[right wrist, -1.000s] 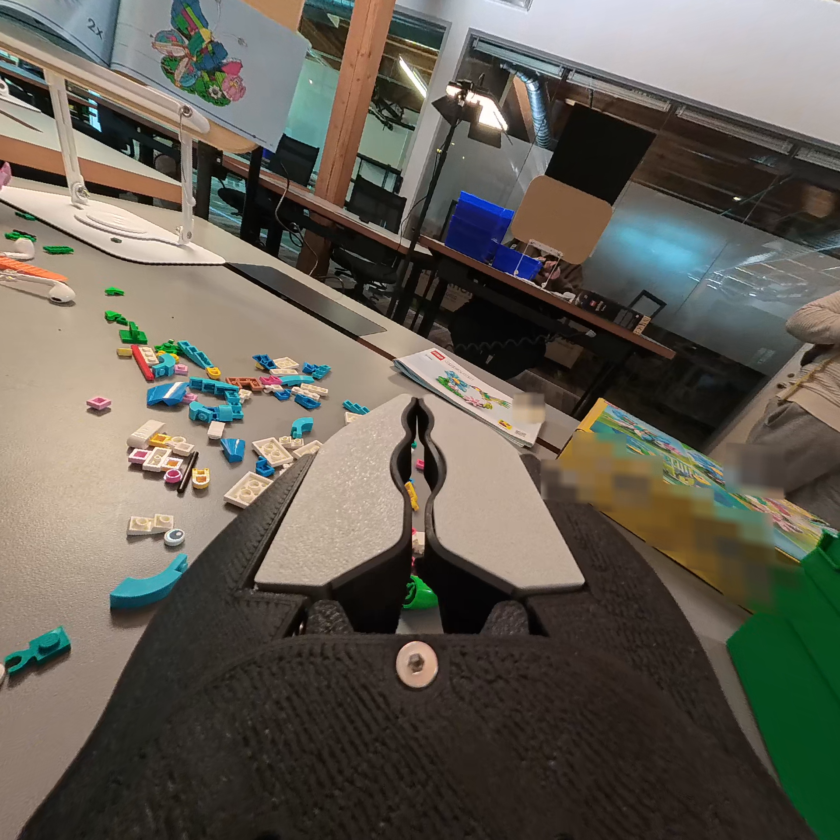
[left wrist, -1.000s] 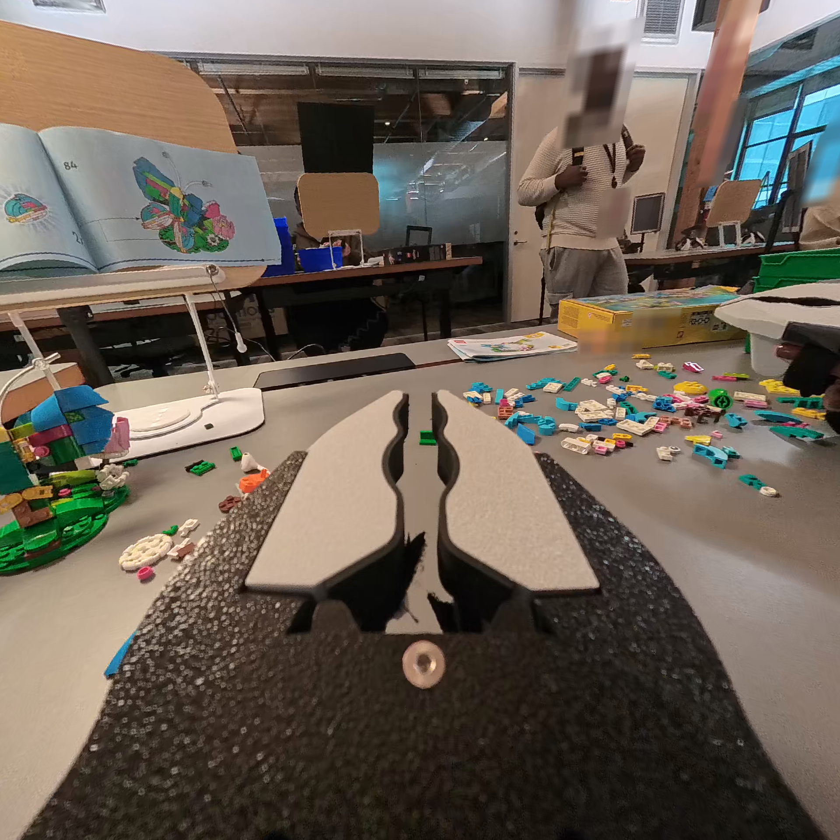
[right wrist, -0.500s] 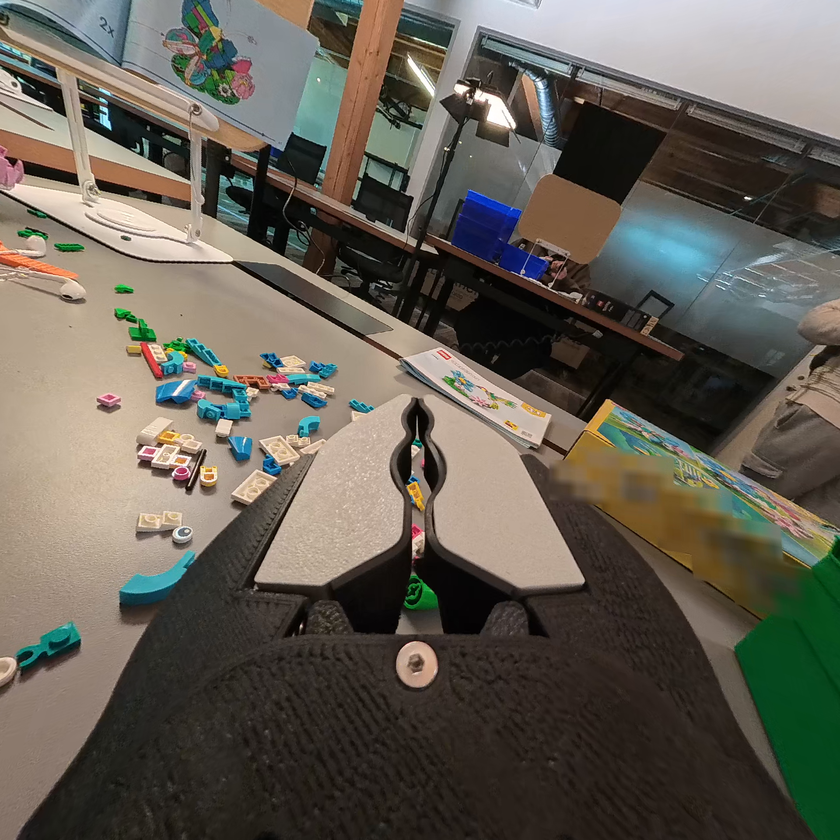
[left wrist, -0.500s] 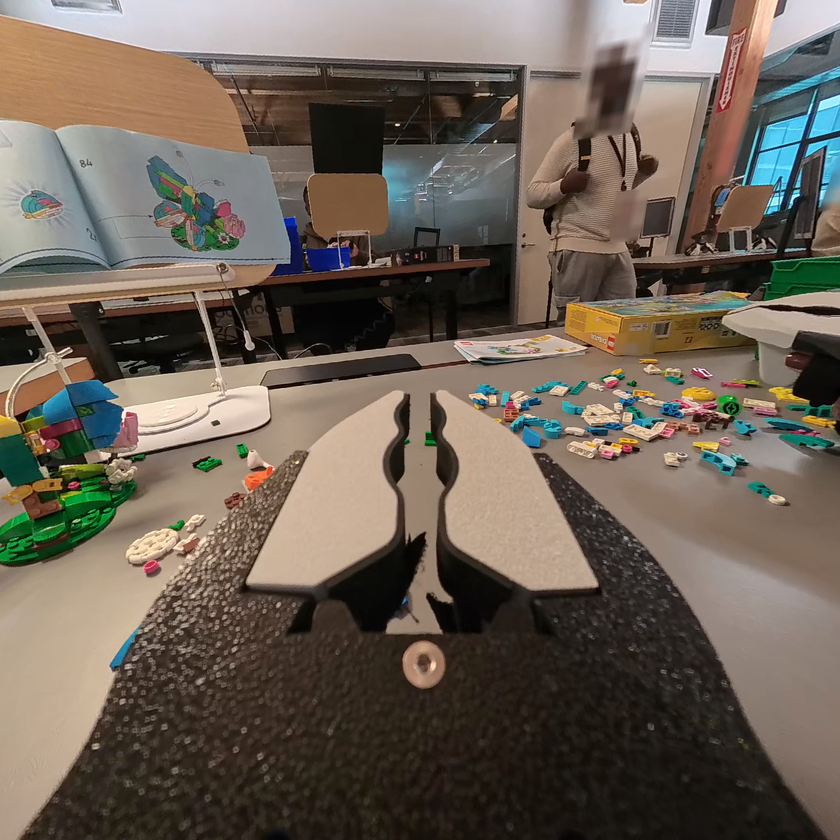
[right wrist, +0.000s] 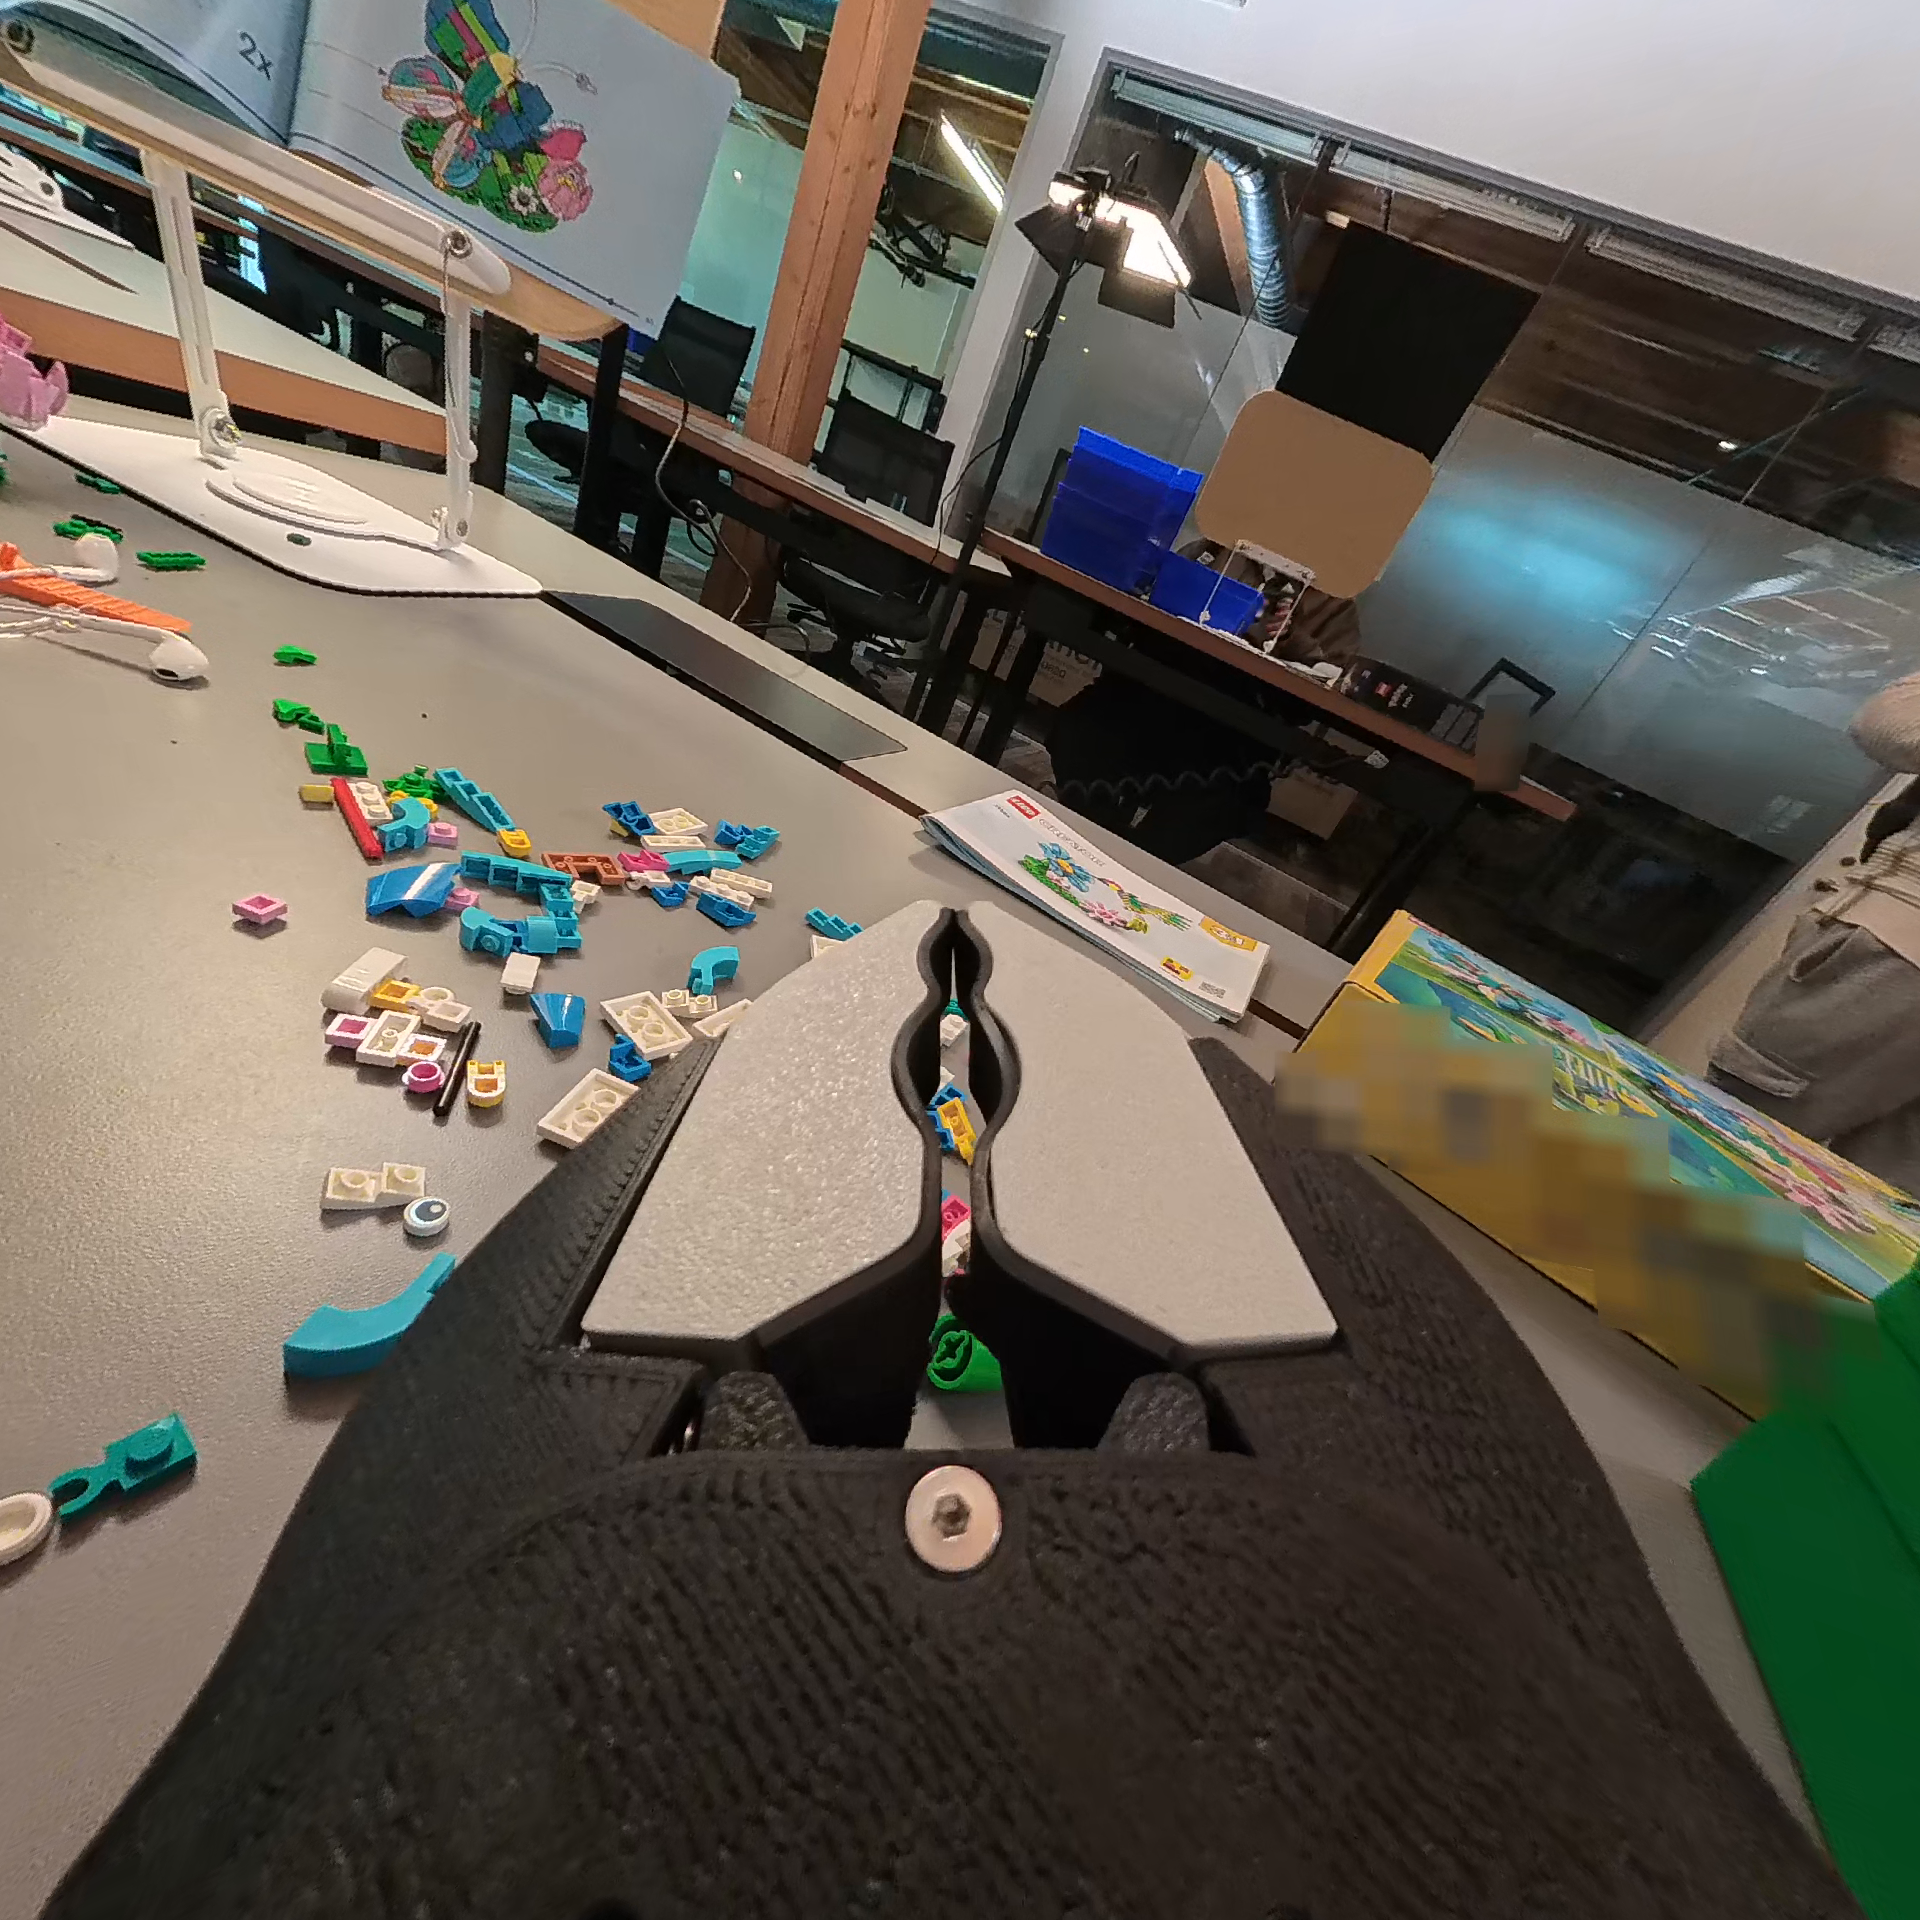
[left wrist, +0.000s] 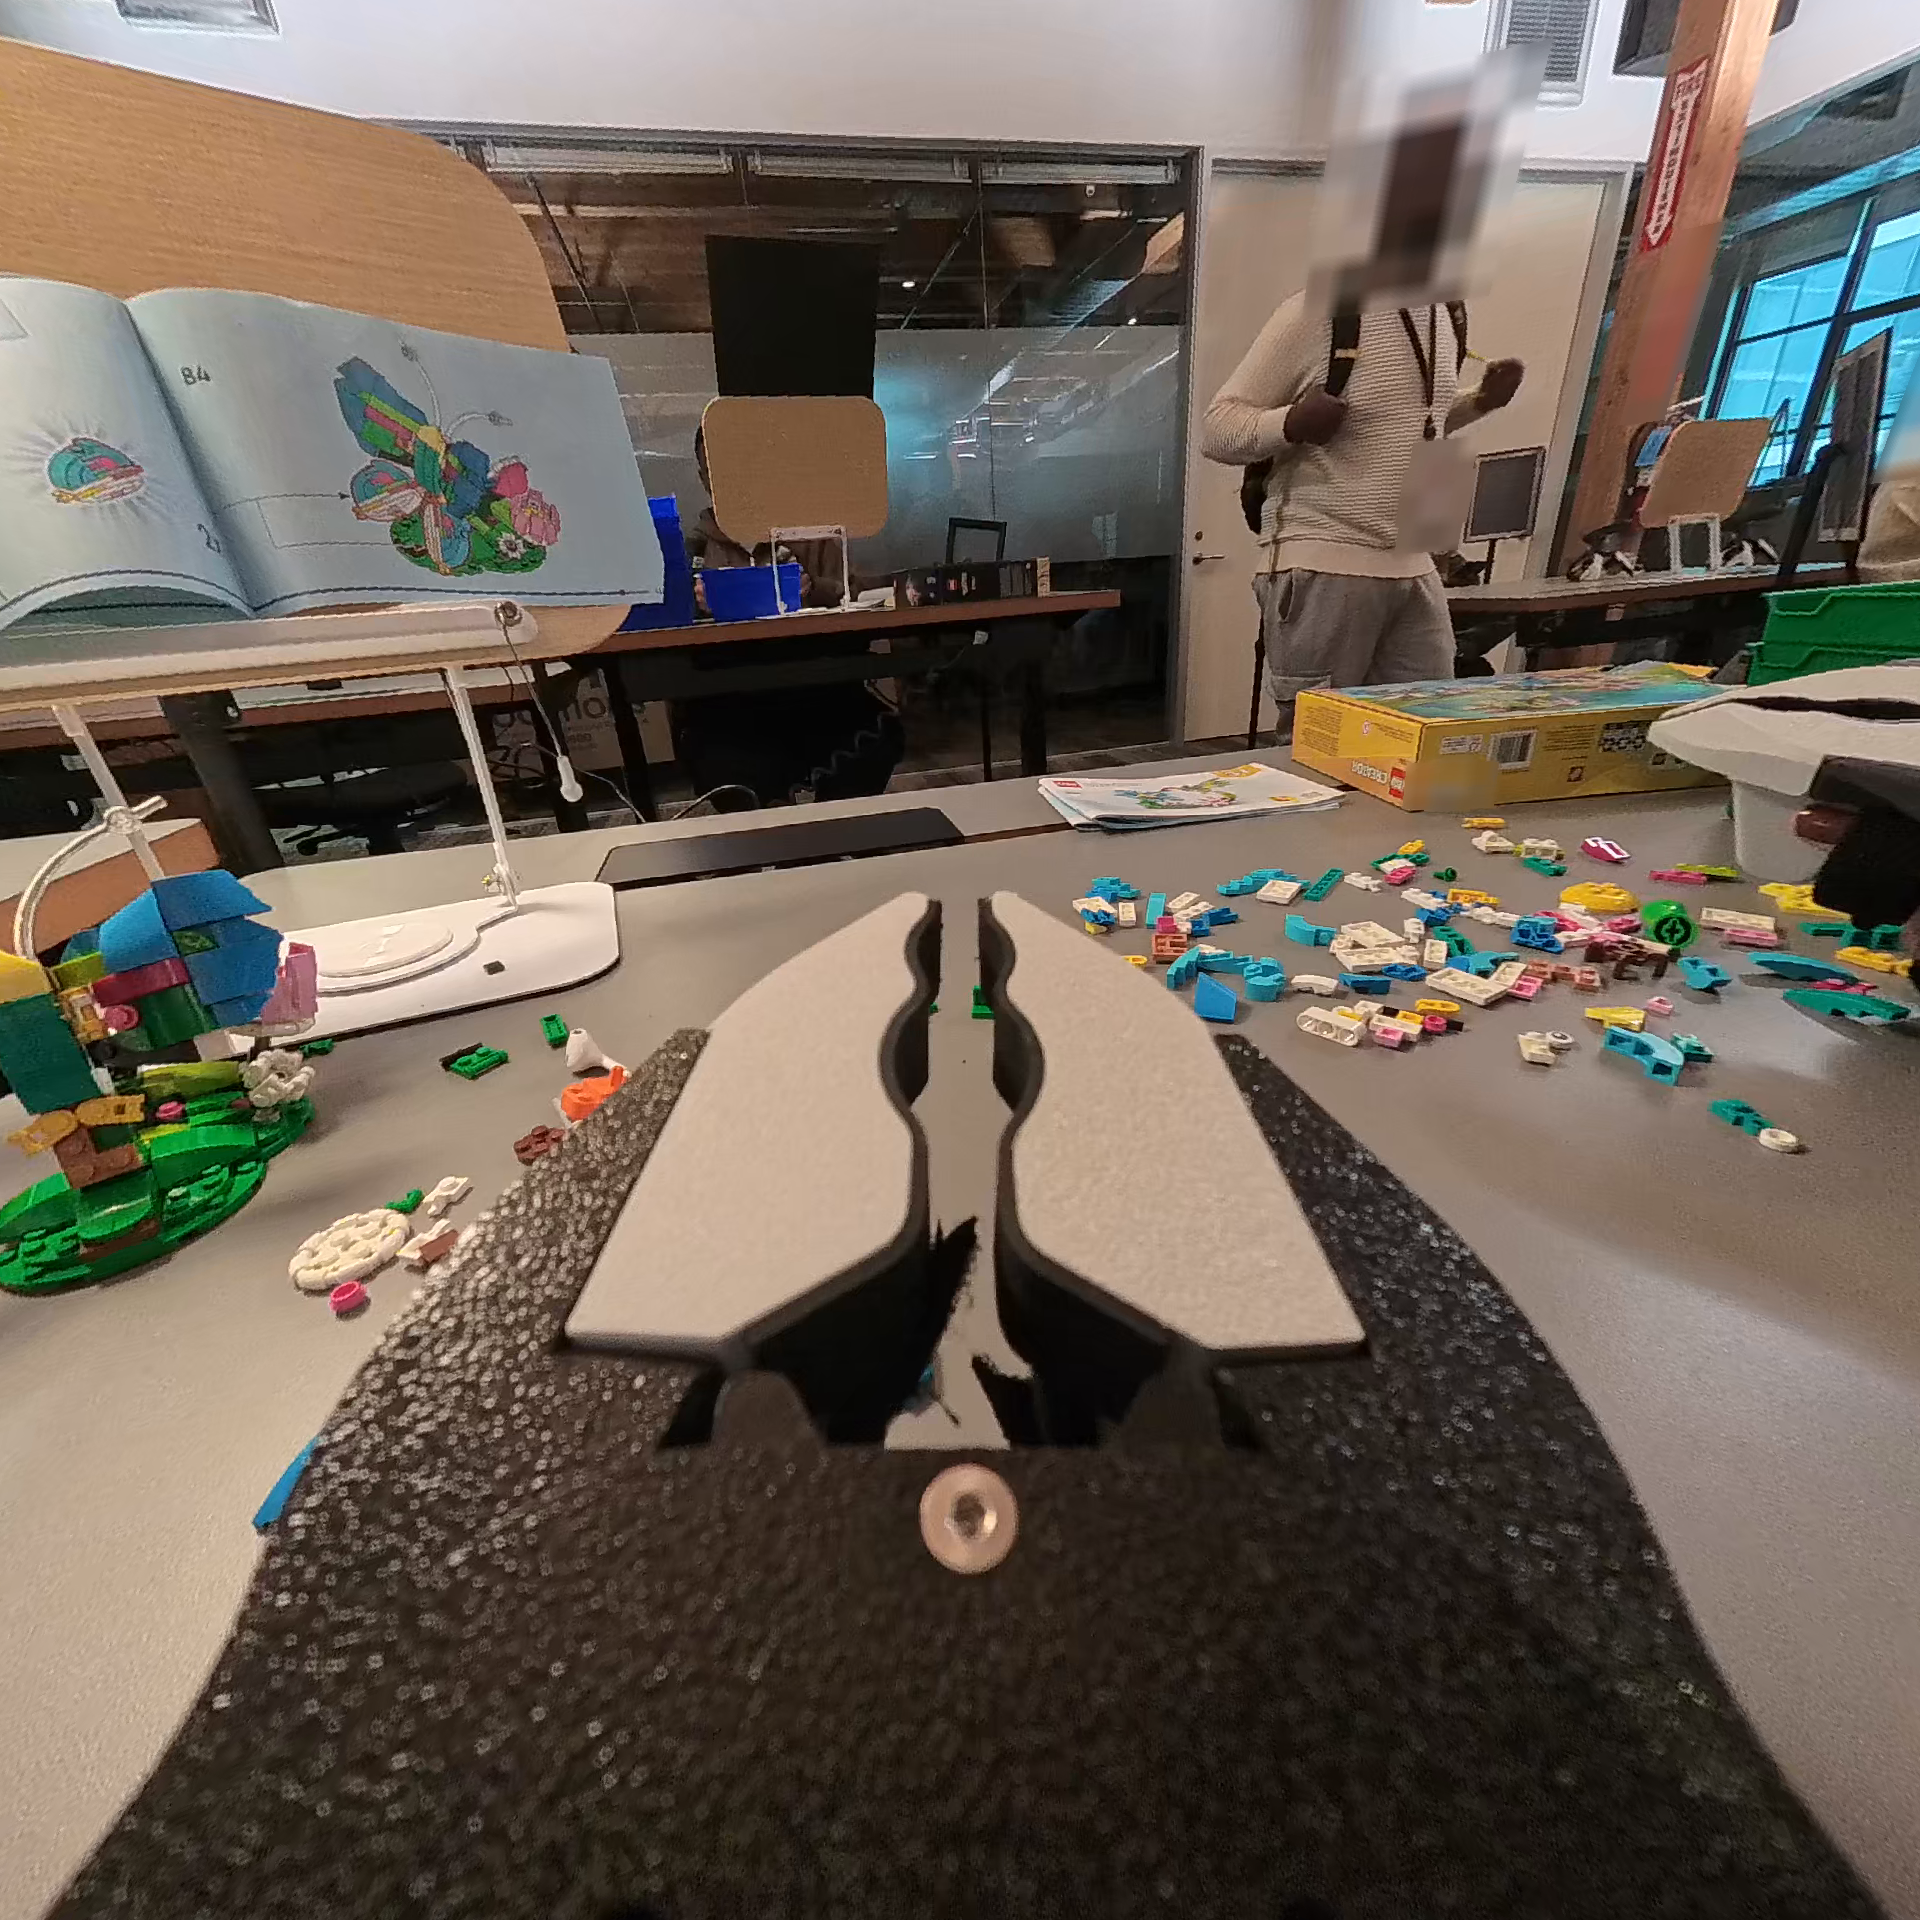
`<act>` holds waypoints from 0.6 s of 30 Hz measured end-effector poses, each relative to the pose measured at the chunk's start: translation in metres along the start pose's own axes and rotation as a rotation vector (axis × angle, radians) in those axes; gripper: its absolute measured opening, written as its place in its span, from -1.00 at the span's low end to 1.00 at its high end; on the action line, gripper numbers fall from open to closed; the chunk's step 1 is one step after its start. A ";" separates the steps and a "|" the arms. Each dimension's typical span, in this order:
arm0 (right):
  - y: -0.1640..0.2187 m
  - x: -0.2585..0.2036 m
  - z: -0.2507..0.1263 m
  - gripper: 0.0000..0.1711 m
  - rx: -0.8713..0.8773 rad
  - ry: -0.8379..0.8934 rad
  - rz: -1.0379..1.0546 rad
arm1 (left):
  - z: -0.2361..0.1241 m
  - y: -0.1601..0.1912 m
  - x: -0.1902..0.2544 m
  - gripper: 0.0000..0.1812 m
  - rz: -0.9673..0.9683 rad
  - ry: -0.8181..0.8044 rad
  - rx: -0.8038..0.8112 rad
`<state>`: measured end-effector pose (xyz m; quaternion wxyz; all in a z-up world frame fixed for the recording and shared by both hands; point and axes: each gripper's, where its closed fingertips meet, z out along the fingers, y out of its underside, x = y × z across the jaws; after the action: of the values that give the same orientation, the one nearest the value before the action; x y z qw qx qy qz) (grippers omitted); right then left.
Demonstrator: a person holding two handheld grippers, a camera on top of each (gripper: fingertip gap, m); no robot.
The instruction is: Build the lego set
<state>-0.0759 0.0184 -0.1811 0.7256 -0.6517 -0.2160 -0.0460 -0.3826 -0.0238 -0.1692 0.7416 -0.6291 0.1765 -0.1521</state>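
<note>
A partly built butterfly model [left wrist: 135, 1091] on a green base stands on the grey table [left wrist: 1558, 1299] at the left. Loose Lego pieces [left wrist: 1455, 956] lie scattered at the right; the right wrist view shows them too [right wrist: 540, 914]. My left gripper [left wrist: 961, 909] hovers over the table between model and pieces. Its jaws are nearly together with a thin gap and hold nothing. My right gripper [right wrist: 953, 920] is shut and empty, low over the pieces, with a green round piece [right wrist: 961, 1356] under it. It shows at the right edge of the left wrist view [left wrist: 1808, 727].
An open instruction book [left wrist: 312, 468] rests on a white stand [left wrist: 457, 935] at the back left. A booklet [left wrist: 1184, 800], a yellow set box [left wrist: 1507, 727] and a green bin [right wrist: 1829, 1558] sit at the back right. A person stands behind the table. Left tips to right tips: about 30 centimeters.
Both views drifted slightly as the grippers shifted a little over the table. Neither gripper's jaws changed, and no piece moved.
</note>
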 end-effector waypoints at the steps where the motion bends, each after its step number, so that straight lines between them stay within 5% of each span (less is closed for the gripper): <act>1: 0.000 0.000 0.000 -1.00 0.000 -0.001 0.001 | 0.000 0.000 0.000 -0.93 0.000 0.000 0.000; 18: -0.001 -0.006 0.000 -1.00 0.000 -0.023 -0.018 | 0.001 0.000 -0.001 -0.93 0.003 -0.004 0.004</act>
<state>-0.0814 0.0173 -0.1821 0.7226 -0.6502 -0.2301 -0.0452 -0.3828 -0.0230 -0.1687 0.7434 -0.6276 0.1757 -0.1504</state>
